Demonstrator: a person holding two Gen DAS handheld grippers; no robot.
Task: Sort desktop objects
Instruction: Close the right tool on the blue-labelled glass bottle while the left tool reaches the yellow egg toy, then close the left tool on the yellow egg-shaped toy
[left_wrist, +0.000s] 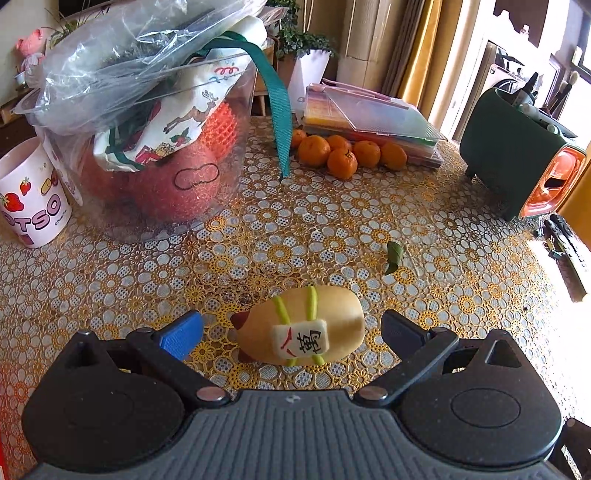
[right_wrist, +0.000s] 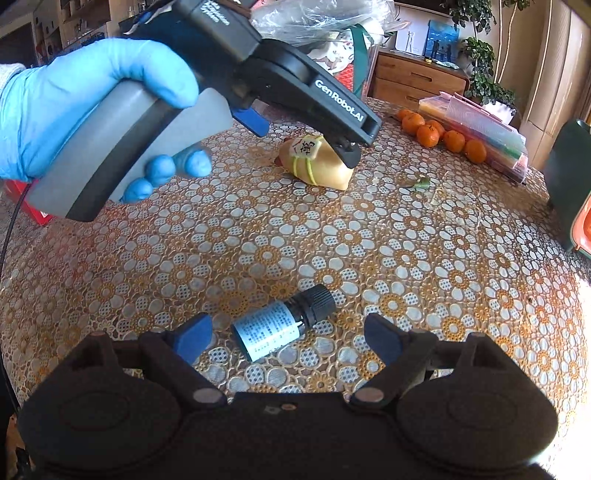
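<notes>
L wrist view: left claw (left_wrist: 291, 330) released, fingers either side of the yellow toy (left_wrist: 301, 326), not touching it; toy lies on the worktop (left_wrist: 332, 229). Tangerines (left_wrist: 345, 153) at 12 o'clock, clear tub (left_wrist: 147, 147) at 10.

R wrist view: right claw (right_wrist: 288, 338) released, small bottle (right_wrist: 282, 323) lying between its fingers, w/ no contact. Toy at 12 o'clock, under the left claw.

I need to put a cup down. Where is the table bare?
Bare cloth lies between the toy, the tangerines and the green organizer, bar one leaf. Crowded around the clear tub and mug.
</notes>
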